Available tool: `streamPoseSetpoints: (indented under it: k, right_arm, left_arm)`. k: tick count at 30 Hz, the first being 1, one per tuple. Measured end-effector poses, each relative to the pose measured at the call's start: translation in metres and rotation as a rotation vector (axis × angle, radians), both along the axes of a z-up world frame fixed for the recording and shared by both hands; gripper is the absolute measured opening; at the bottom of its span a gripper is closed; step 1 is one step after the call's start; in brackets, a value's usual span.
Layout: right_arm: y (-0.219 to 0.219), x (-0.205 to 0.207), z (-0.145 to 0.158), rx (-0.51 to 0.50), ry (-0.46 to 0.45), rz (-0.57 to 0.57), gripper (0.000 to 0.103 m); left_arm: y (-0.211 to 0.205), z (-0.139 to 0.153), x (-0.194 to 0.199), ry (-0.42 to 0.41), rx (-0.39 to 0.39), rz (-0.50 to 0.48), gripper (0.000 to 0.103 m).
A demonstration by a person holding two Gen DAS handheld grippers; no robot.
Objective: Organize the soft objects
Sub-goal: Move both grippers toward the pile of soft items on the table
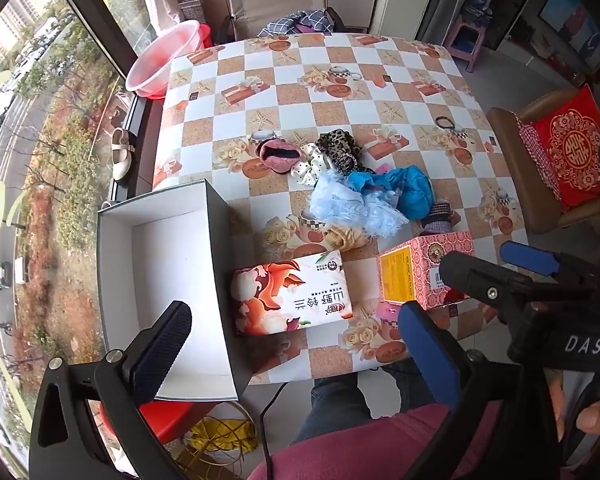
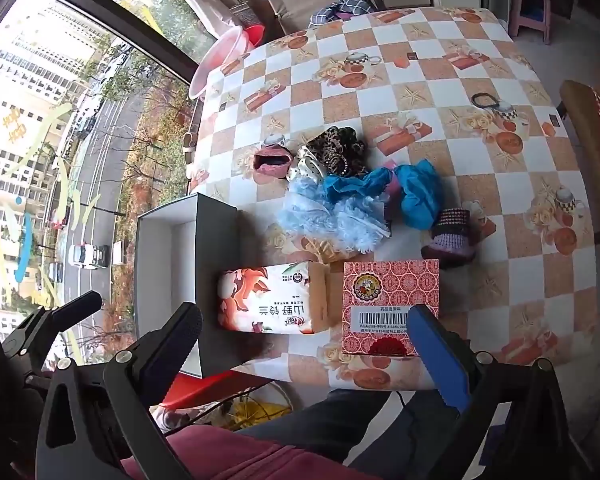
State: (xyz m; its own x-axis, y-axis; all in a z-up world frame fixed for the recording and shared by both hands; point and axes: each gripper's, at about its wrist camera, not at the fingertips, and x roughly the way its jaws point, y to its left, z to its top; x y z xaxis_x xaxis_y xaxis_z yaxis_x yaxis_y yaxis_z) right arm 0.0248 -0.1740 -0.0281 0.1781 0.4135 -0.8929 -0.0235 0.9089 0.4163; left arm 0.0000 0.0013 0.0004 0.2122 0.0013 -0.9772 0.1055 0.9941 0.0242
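Observation:
A pile of soft things lies mid-table: a fluffy light-blue piece (image 1: pixel 352 208) (image 2: pixel 332 216), a bright blue cloth (image 1: pixel 404 190) (image 2: pixel 416 192), a leopard-print scrunchie (image 1: pixel 340 148) (image 2: pixel 336 152), a white dotted scrunchie (image 1: pixel 310 164), a pink knitted piece (image 1: pixel 278 154) (image 2: pixel 272 162) and a purple knitted piece (image 2: pixel 452 236). An open white box (image 1: pixel 160 264) (image 2: pixel 168 264) stands at the table's front left. My left gripper (image 1: pixel 300 344) is open and empty above the near edge. My right gripper (image 2: pixel 312 344) is open and empty, also at the near edge.
A floral tissue pack (image 1: pixel 292 294) (image 2: pixel 272 300) and a pink patterned carton (image 1: pixel 428 268) (image 2: pixel 390 304) lie near the front edge. A black hair tie (image 1: pixel 446 122) lies far right. Chairs stand behind and to the right. A pink basin (image 1: pixel 164 60) sits by the window.

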Motion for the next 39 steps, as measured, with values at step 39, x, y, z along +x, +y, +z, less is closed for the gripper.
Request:
streamPoseSetpoints:
  k: [39]
  right_arm:
    - [-0.040,-0.018,-0.016,-0.073,0.113,-0.135,0.103]
  left_arm:
    - [0.047,-0.024,0.019,0.006,-0.185,0.182,0.103]
